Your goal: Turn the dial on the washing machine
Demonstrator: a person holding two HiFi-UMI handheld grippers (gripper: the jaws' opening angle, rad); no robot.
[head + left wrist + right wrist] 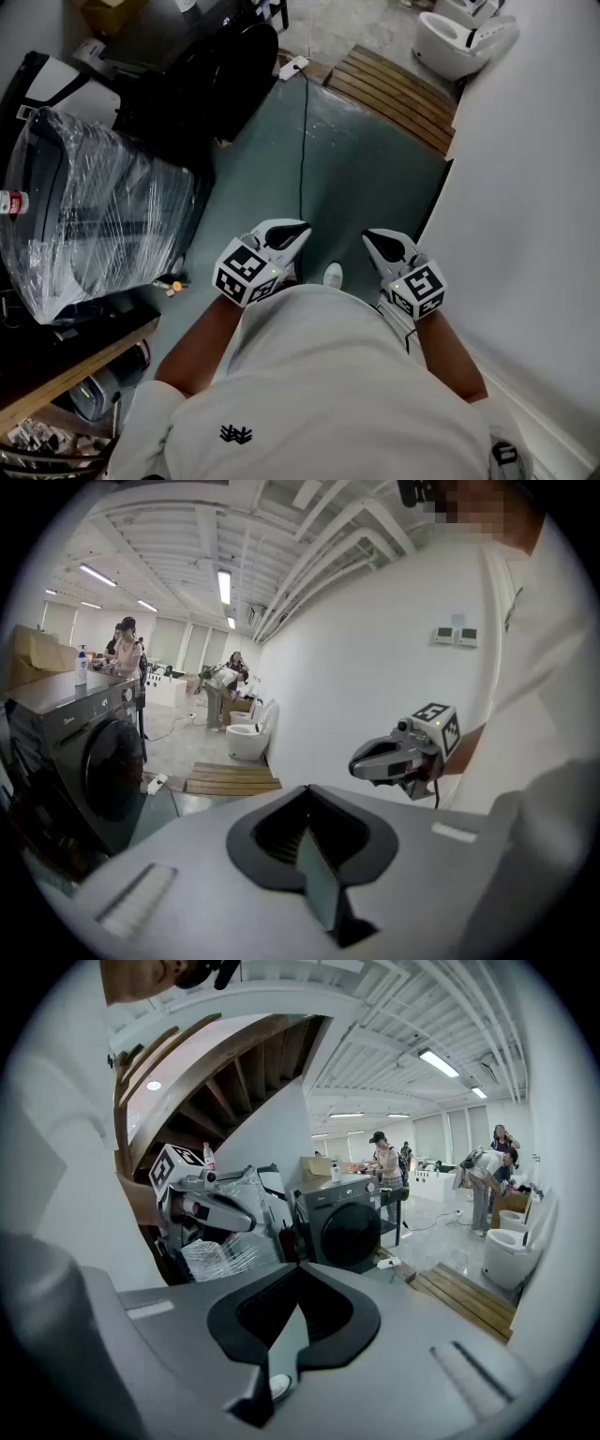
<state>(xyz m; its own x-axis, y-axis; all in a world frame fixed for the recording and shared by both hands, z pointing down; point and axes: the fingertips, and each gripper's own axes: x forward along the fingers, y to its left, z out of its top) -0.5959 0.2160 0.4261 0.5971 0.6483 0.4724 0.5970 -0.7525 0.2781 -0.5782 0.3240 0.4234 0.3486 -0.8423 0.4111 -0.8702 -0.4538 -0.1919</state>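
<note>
The dark grey washing machine [202,66] stands far off at the top of the head view, its round door facing the green floor. It also shows in the left gripper view [89,761] and the right gripper view [347,1222], where a small pale knob [370,1187] sits at the right end of its top panel. My left gripper [298,231] and right gripper [373,238] are held side by side close to my body, well short of the machine. Both have their jaws together with nothing between them. Each gripper view shows the other gripper: the right [361,761] and the left [248,1225].
A plastic-wrapped appliance [84,216] stands at the left. A black cable [303,141] runs across the floor to a power strip [293,66]. A wooden pallet [398,94] and a white toilet [459,42] lie ahead on the right, beside a white wall [525,187]. People stand in the background.
</note>
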